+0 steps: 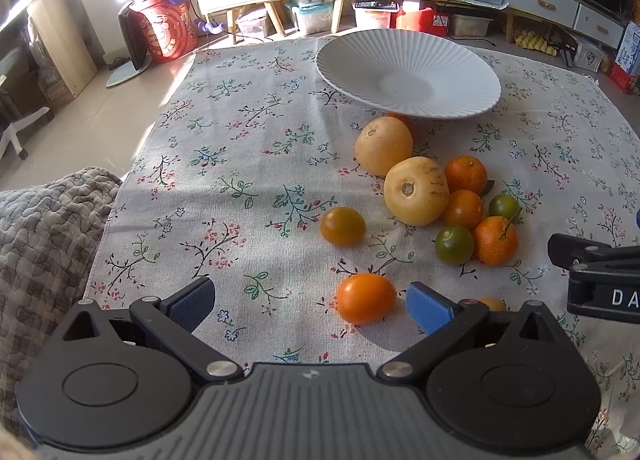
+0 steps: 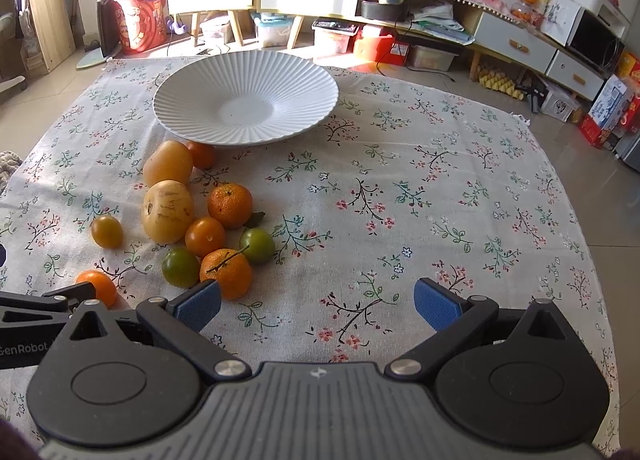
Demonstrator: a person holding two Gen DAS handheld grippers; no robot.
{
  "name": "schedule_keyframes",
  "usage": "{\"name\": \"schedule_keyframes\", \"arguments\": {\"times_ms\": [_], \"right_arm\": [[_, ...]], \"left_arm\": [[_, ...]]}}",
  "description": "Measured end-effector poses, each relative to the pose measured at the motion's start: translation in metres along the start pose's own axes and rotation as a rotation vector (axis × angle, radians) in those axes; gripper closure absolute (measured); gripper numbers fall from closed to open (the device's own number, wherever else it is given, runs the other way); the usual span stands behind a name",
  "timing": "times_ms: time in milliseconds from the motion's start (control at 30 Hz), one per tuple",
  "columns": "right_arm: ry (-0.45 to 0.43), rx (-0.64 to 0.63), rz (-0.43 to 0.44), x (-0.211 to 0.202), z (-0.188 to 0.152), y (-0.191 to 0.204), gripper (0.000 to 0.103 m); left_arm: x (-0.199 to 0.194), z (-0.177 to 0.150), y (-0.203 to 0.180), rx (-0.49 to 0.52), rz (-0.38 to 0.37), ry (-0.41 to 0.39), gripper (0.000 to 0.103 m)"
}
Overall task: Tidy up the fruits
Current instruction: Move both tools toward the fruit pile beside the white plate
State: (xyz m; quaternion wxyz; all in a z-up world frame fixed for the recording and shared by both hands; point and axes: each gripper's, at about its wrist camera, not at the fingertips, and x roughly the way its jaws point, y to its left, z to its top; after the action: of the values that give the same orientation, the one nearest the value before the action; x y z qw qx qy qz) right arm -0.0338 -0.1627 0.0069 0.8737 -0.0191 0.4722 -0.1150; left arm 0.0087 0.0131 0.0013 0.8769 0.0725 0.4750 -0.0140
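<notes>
My left gripper (image 1: 311, 302), jaws wide, has an orange tomato (image 1: 366, 298) between its fingers, nearer the right pad. My right gripper (image 2: 317, 305), also wide, holds nothing; the fruit pile (image 2: 200, 216) lies ahead-left, the white plate (image 2: 245, 98) beyond.

One plate (image 2: 246, 104), two pears (image 2: 168, 164), two mandarins (image 2: 230, 201), six small tomatoes (image 2: 205, 237).

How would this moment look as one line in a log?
left gripper: open, by orange tomato | right gripper: open, empty | plate: empty
</notes>
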Motion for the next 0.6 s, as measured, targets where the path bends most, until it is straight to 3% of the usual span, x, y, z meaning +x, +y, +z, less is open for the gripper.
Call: {"name": "schedule_keyframes", "arguments": {"times_ms": [600], "right_arm": [[0.000,-0.012,-0.003,0.0004,0.0017,0.0065,0.000]], "left_arm": [[-0.0011,0.0007,0.0055,-0.010,0.006,-0.001,0.004]]}}
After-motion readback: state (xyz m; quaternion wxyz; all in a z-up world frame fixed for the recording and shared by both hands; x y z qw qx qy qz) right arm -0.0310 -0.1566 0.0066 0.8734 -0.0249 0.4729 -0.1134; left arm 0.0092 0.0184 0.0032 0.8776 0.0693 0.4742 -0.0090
